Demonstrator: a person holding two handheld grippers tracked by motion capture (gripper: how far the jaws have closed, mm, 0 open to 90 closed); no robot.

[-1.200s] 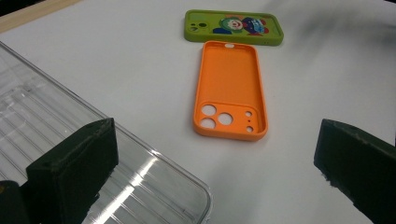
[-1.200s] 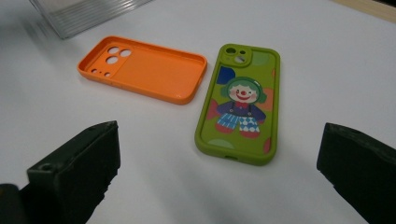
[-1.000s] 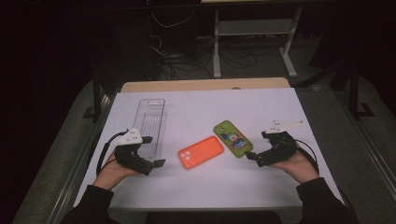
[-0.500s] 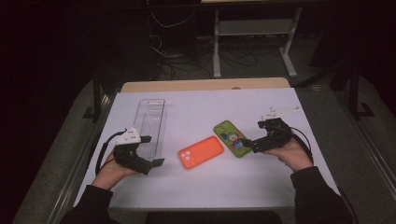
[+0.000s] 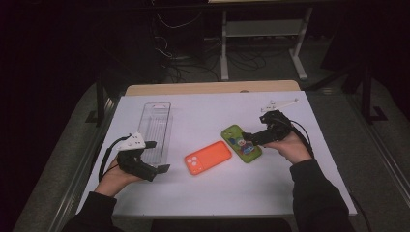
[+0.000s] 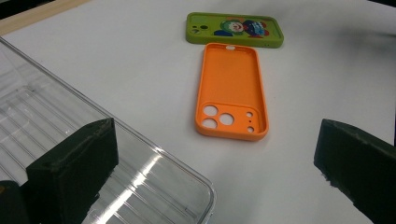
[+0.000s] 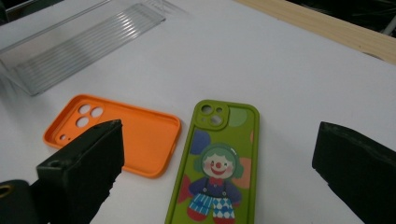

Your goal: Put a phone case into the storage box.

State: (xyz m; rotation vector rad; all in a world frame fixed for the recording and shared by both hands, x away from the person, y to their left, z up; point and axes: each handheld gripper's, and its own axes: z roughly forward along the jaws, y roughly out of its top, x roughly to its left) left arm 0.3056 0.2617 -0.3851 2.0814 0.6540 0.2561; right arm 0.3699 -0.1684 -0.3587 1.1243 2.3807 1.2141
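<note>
Green clown-print phone case (image 5: 241,143): flat on white table (image 5: 203,193), right of centre; right gripper (image 5: 247,139) over its near-right edge, jaws wide, empty, lined up to straddle it. Orange silicone phone case (image 5: 208,157) just left. Left gripper (image 5: 162,168) open, idle beside clear plastic tray (image 5: 155,126)

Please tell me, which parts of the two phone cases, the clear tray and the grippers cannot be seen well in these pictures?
- Green phone case: its lower end is cut off by the bottom edge of the right gripper view.
- Orange phone case: its near corner is hidden behind a black jaw in the right gripper view.
- Clear tray: cut off by the left edge of the left gripper view.
- Right gripper: dark and small in the high view.
</note>
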